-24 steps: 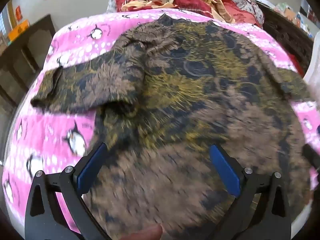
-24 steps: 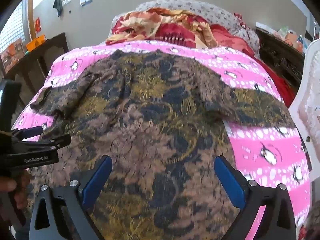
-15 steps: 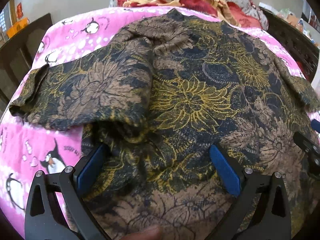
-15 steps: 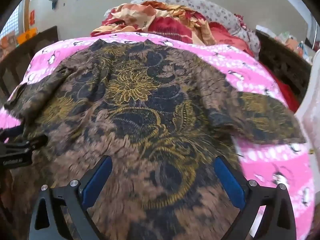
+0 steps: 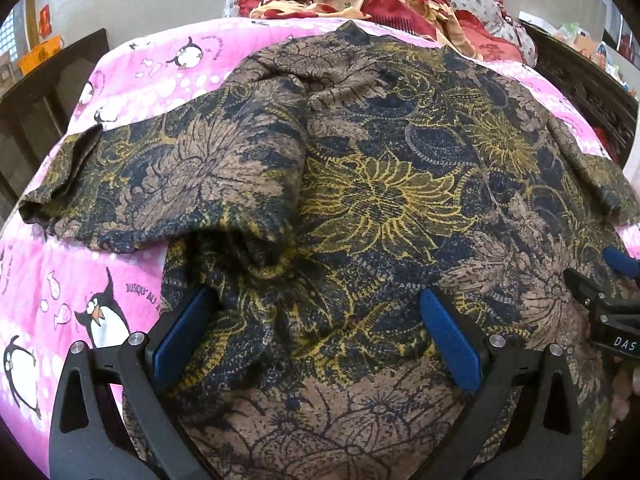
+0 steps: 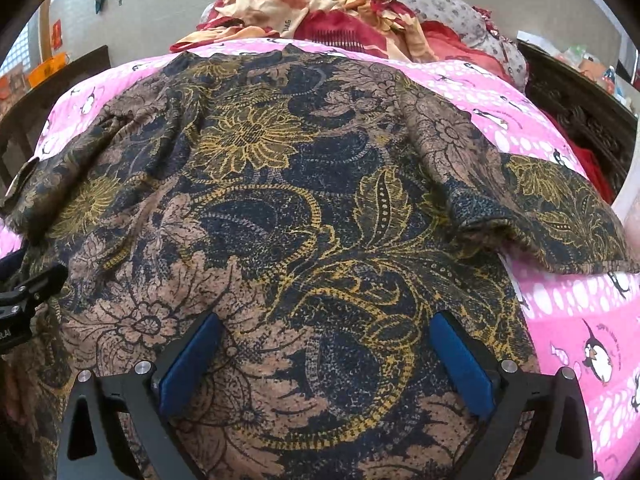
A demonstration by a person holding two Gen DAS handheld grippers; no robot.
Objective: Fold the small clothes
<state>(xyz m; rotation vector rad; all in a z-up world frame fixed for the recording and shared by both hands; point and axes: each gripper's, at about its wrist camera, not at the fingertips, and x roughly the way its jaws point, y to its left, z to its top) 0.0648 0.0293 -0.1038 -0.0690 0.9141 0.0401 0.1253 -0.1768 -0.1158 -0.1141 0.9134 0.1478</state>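
We are looking down at a patterned top (image 5: 380, 208) in brown, navy and yellow, which is lying spread across a pink penguin blanket (image 5: 60, 288) on a bed, neck toward the far end and hem toward us. Its left sleeve (image 5: 160, 184) is reaching out over the blanket and bunching at the armpit; its right sleeve (image 6: 560, 216) is lying out to the right. We are holding the left gripper (image 5: 316, 328) and the right gripper (image 6: 328, 360) low over the near part of the body, both with jaws spread wide and nothing between the blue pads. Whether the pads are brushing the cloth we cannot tell.

We are judging the fabric to be light, soft and limp: it is wrinkling easily, so it will likely sag and drag when lifted rather than hold a line. We are thinking the best hold is on an edge where two layers meet, such as the near hem corners or a sleeve cuff, pinching both layers together. Beyond the neck, a heap of red and cream bedding (image 6: 320, 12) is sitting at the far end.
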